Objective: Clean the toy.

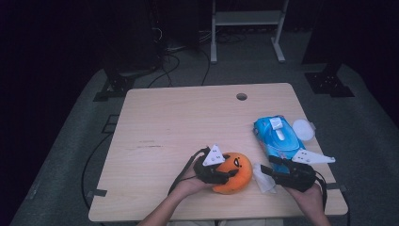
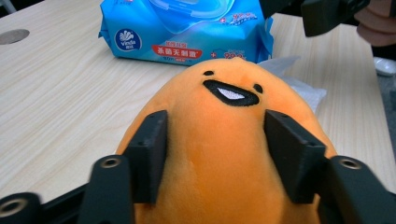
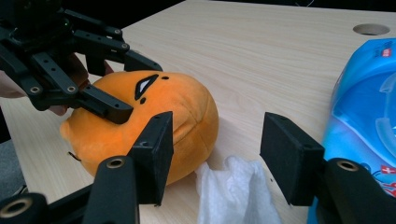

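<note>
An orange plush toy (image 1: 234, 173) with a stitched face lies on the wooden table (image 1: 179, 122) near its front edge. My left gripper (image 1: 225, 175) is shut on it; in the left gripper view both pads press into the sides of the plush toy (image 2: 219, 135). In the right gripper view, the left gripper (image 3: 135, 88) clasps the plush toy (image 3: 154, 116) from the left. My right gripper (image 1: 267, 165) stands open just right of the toy. A crumpled white wipe (image 3: 233, 191) lies on the table between and below its jaws, untouched by the pads.
A blue pack of wet wipes (image 1: 277, 136) lies at the right side of the table, with a round white lid (image 1: 302, 129) beside it. A cable hole (image 1: 242, 96) sits near the far edge. Beyond the table stand a white frame and cables on the floor.
</note>
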Available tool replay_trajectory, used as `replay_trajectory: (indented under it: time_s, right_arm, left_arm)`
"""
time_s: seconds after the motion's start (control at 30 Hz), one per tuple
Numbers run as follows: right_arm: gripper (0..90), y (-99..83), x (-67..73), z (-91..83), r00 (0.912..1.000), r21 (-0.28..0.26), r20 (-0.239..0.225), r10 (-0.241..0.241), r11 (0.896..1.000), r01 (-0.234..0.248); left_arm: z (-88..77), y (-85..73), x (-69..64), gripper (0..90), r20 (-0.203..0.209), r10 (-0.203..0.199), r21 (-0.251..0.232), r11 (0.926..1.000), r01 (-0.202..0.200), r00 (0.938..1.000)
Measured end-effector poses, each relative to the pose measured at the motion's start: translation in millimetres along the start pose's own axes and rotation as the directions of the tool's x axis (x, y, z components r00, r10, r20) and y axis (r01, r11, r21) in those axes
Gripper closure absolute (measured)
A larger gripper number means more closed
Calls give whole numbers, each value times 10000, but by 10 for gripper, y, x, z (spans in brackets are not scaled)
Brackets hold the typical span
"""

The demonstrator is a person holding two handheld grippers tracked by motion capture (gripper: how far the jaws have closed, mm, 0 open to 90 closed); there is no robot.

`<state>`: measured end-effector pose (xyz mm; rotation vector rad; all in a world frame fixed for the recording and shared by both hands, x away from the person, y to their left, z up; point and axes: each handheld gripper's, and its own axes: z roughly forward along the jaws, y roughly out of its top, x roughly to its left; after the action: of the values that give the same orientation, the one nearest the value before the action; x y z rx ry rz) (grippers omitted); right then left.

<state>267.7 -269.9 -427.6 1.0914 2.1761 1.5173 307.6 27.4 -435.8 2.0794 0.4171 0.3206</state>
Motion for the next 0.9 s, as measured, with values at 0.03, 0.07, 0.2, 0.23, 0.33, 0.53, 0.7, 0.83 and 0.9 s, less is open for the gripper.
replay_trajectory:
  time_s: [0.03, 0.07, 0.2, 0.23, 0.33, 0.53, 0.7, 0.83, 0.9]
  right_arm:
    - [432, 1, -3, -7, 10000, -49, 1, 43, 10000, -43]
    - [432, 2, -9, -13, 10000, -84, 17, 69, 9999, -68]
    - [431, 3, -30, -39, 9998, -233, 8, 188, 9996, -188]
    - [431, 4, -36, -43, 9998, -284, 13, 201, 9994, -201]
    - [430, 6, -50, -51, 9995, -372, -27, 324, 9988, -324]
    - [430, 10, -57, -58, 9995, -483, -35, 328, 9983, -329]
    - [429, 11, -61, -63, 9992, -587, -49, 399, 9975, -402]
    - [427, 4, -74, -62, 9988, -602, -50, 477, 9970, -480]
    - [427, -3, -81, -50, 9988, -593, -37, 495, 9970, -496]
  left_arm:
    - [-2, 7, -6, 471, -58, 61, 48, 10000, -61, 10000]
    - [-5, 15, -10, 479, -113, 109, 46, 9999, -108, 9999]
    - [-58, 72, -3, 511, -68, -201, -101, 9997, 200, 9998]
    - [-67, 86, -1, 525, -98, -208, -132, 9997, 207, 9997]
    - [-80, 101, 11, 572, -59, -232, -111, 9997, 232, 9997]
    - [-95, 122, 15, 609, -105, -218, -143, 9997, 217, 9997]
    - [-139, 147, 84, 609, -343, -331, -246, 9992, 323, 9989]
    - [-194, 169, 226, 607, -627, -624, -411, 9974, 599, 9961]
    - [-214, 178, 312, 607, -855, -720, -467, 9966, 682, 9937]
